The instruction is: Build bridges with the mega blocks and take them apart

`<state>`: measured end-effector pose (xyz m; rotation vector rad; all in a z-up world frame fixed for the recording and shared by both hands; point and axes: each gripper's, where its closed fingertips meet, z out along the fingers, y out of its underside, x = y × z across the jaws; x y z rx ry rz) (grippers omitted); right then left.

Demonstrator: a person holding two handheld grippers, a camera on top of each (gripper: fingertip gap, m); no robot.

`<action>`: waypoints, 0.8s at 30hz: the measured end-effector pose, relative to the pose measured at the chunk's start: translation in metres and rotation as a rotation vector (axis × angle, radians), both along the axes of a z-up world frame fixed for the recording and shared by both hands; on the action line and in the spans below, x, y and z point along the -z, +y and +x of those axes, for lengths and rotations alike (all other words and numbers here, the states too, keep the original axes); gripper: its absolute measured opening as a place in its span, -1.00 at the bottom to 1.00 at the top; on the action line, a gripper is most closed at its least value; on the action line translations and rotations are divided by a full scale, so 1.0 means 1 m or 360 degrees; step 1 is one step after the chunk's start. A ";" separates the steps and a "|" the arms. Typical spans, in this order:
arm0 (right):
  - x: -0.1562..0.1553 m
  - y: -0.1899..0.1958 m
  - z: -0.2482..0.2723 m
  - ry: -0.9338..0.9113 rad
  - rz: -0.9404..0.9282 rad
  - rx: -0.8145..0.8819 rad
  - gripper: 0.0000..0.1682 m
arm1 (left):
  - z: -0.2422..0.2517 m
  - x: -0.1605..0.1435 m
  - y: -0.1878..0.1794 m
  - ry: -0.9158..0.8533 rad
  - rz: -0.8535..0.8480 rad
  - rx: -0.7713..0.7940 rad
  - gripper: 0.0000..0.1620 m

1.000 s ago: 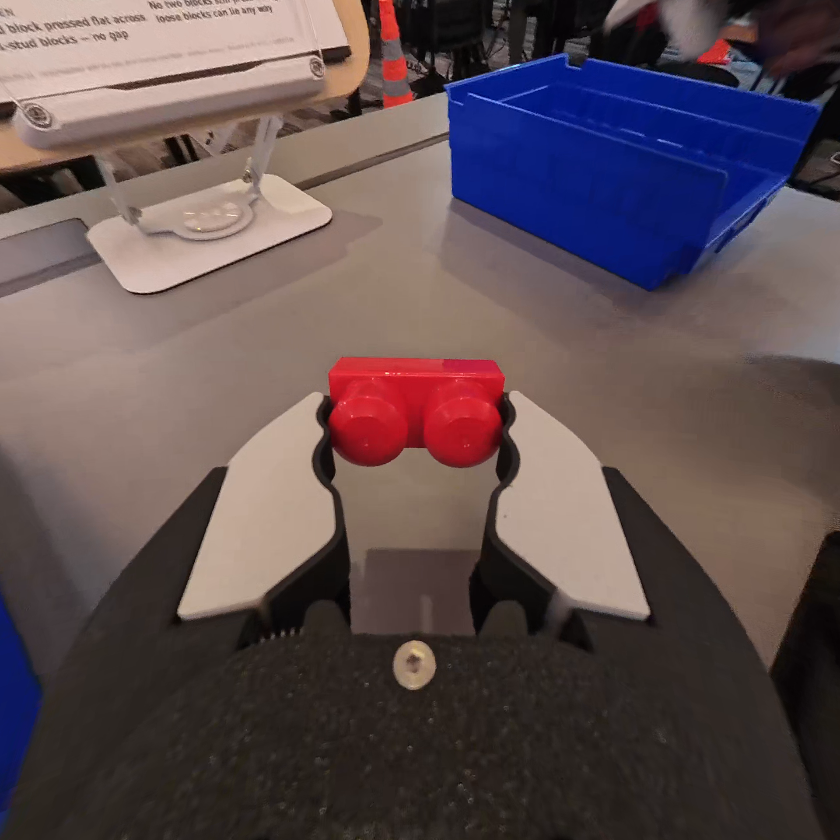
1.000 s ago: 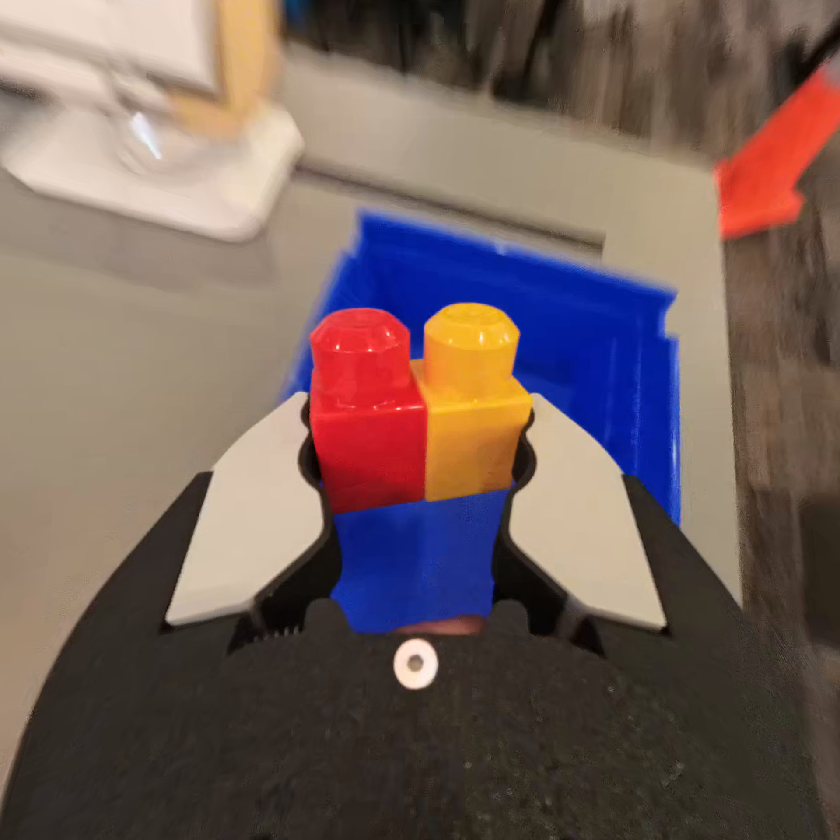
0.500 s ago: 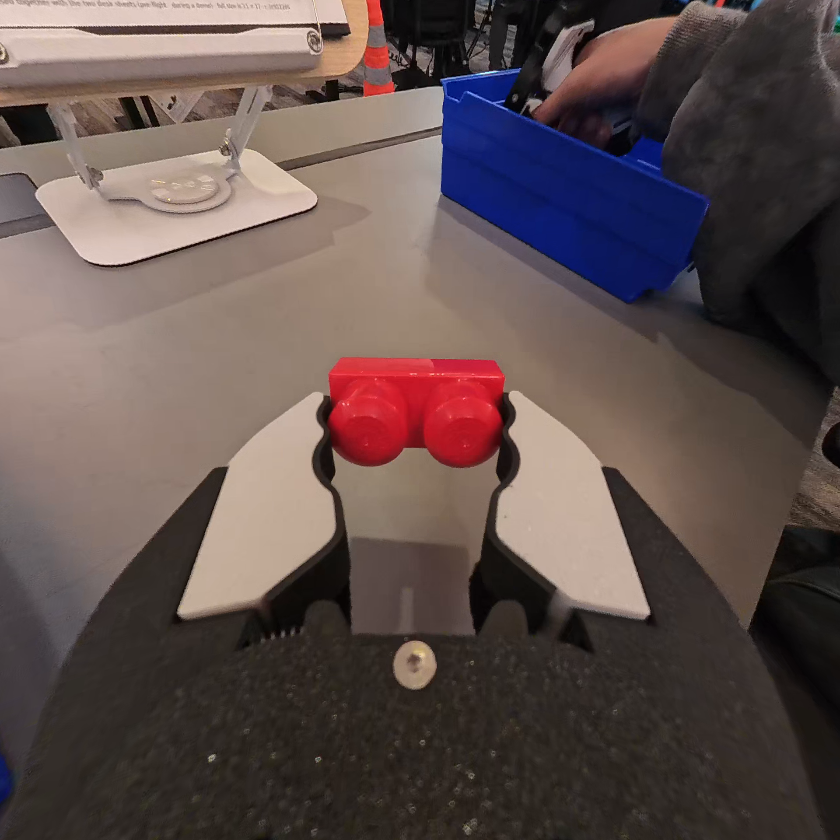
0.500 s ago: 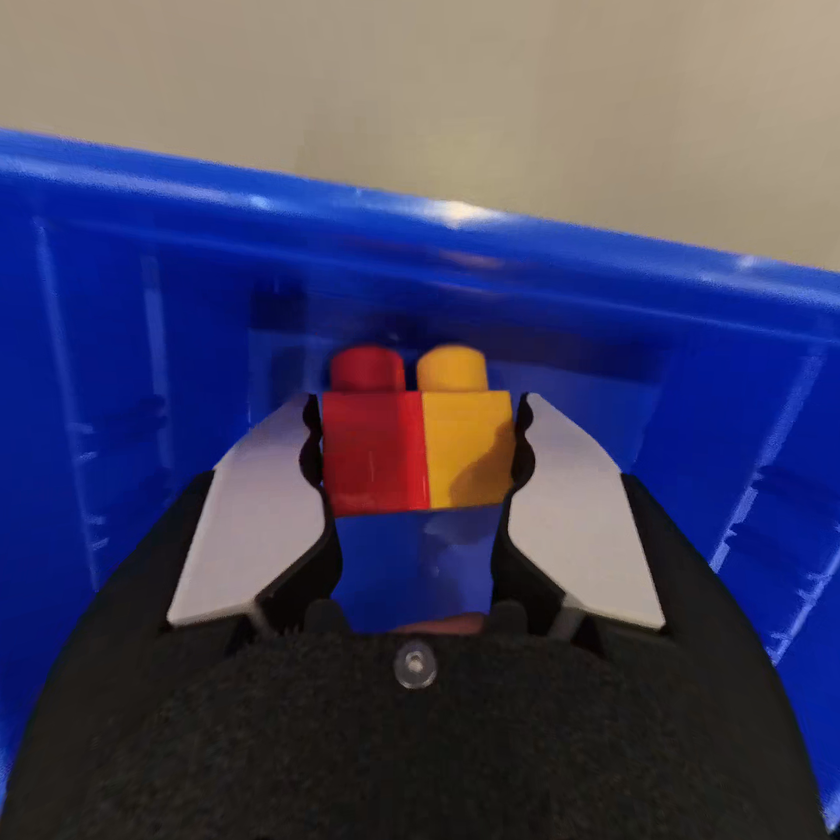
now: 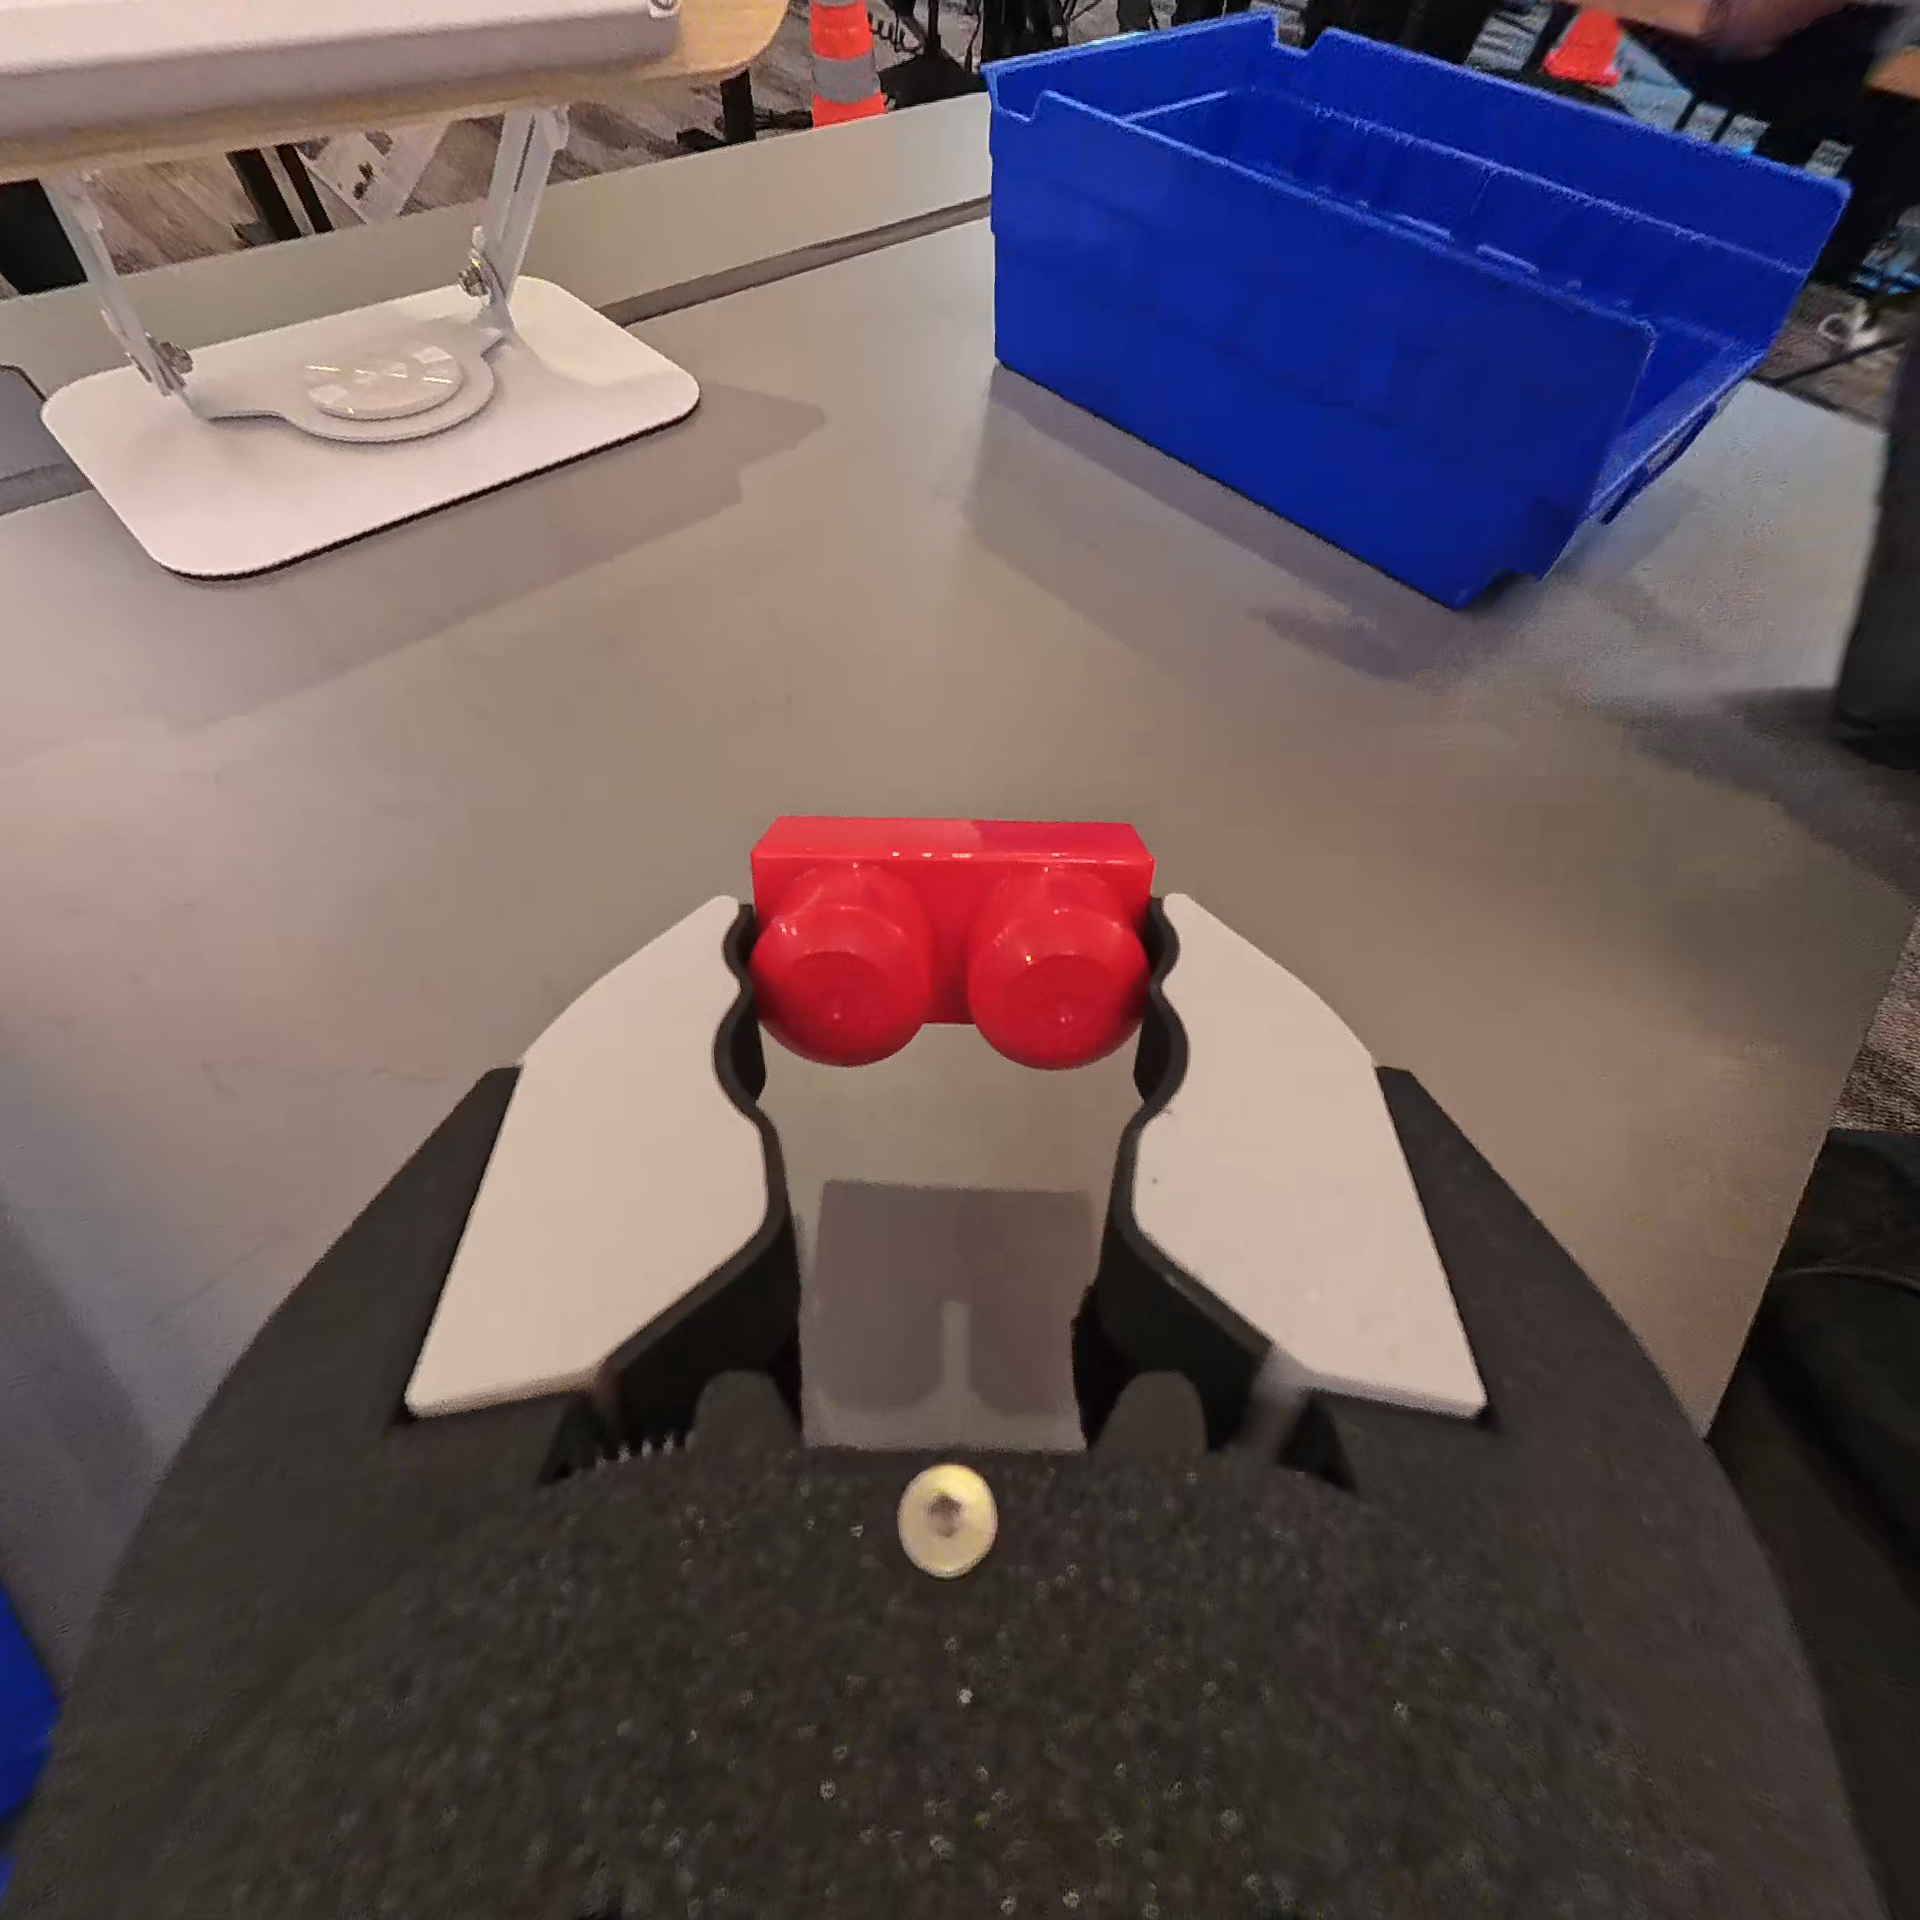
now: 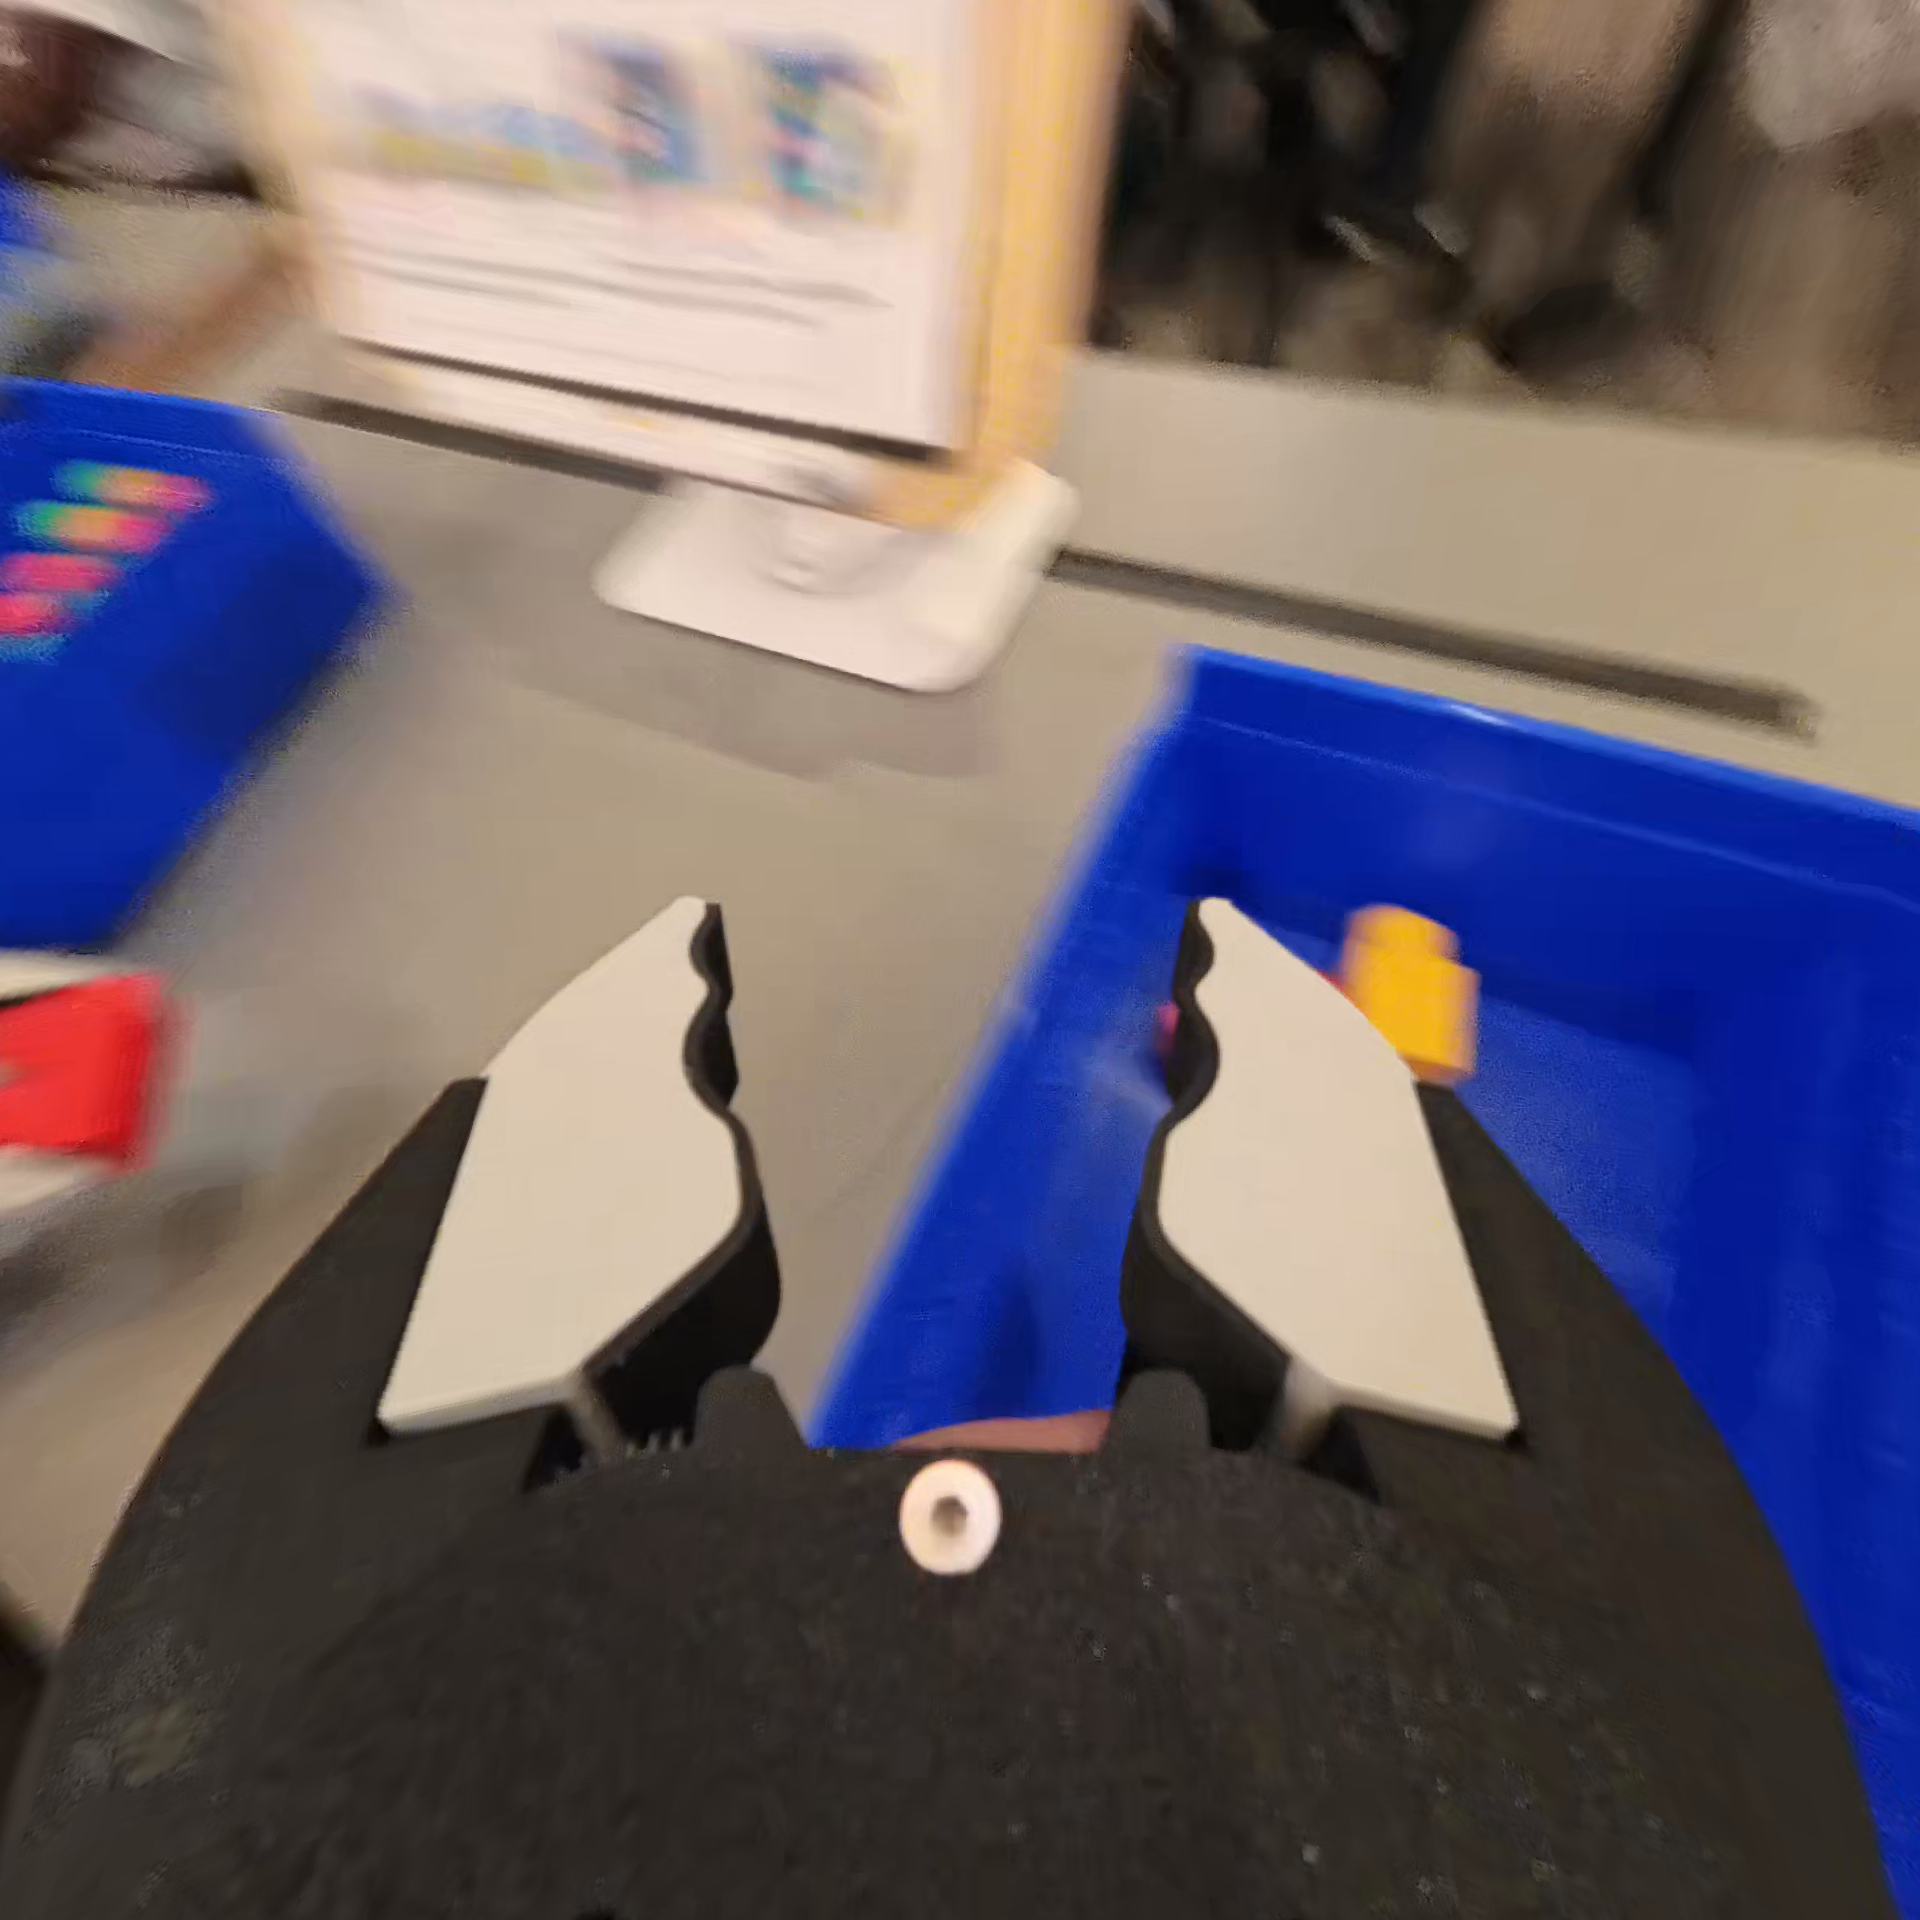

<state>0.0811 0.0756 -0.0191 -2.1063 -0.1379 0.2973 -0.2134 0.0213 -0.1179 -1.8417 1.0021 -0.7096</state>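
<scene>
A red plastic two-stud mega block (image 5: pixel 951 935) is gripped at its two ends between the fingertips of the left gripper (image 5: pixel 951 951), with both round studs turned back toward the camera and the block held above the smooth grey table top (image 5: pixel 520 727). The fingers (image 5: pixel 623 1164) of this gripper are set narrow, pressed against the block's sides. To the far right on the table an open blue plastic bin (image 5: pixel 1351 343) is seen, and to the far left the flat white base of a document stand (image 5: pixel 374 416) carrying a tilted board. Orange traffic cones (image 5: pixel 844 62) are visible on the floor beyond the table. The right wrist view is blurred by motion. The right gripper (image 6: pixel 951 987) is held with its fingers spread wide and nothing between them, above the near left corner of the blue bin (image 6: pixel 1558 810). Inside that bin a small yellow-orange plastic one-stud block (image 6: pixel 1413 997) is seen lying just beyond the right fingertip, and a sliver of pink-red colour is glimpsed beside that finger, too hidden to be identified. At the far left of this view a second blue bin (image 6: pixel 156 727) holding blurred multicoloured pieces is seen, with a red smear below it at the left edge that cannot be made out, and the white stand with its printed sheet is seen at the far centre.
</scene>
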 end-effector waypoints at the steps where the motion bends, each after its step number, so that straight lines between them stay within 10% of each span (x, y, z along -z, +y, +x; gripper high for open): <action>1: -0.012 -0.020 -0.033 0.0079 0.0152 -0.0154 -0.04 | 0.000 0.000 0.000 0.0004 0.0004 -0.0002 -0.14; 4: -0.019 -0.084 -0.128 0.0324 0.0451 -0.0618 -0.06 | 0.001 0.000 0.001 0.0019 0.0015 -0.0011 -0.15; 8: 0.053 -0.129 -0.193 0.0394 0.0256 -0.0917 -0.01 | 0.004 -0.001 0.004 0.0037 0.0029 -0.0009 -0.15; 14: 0.089 -0.137 -0.201 0.0416 0.0181 -0.0913 -0.15 | 0.007 -0.001 0.011 0.0209 0.0070 0.0062 -0.14; 24: 0.100 -0.141 -0.196 0.0457 0.0071 -0.0943 -0.26 | 0.055 0.050 0.018 0.1193 -0.0039 0.0850 -0.14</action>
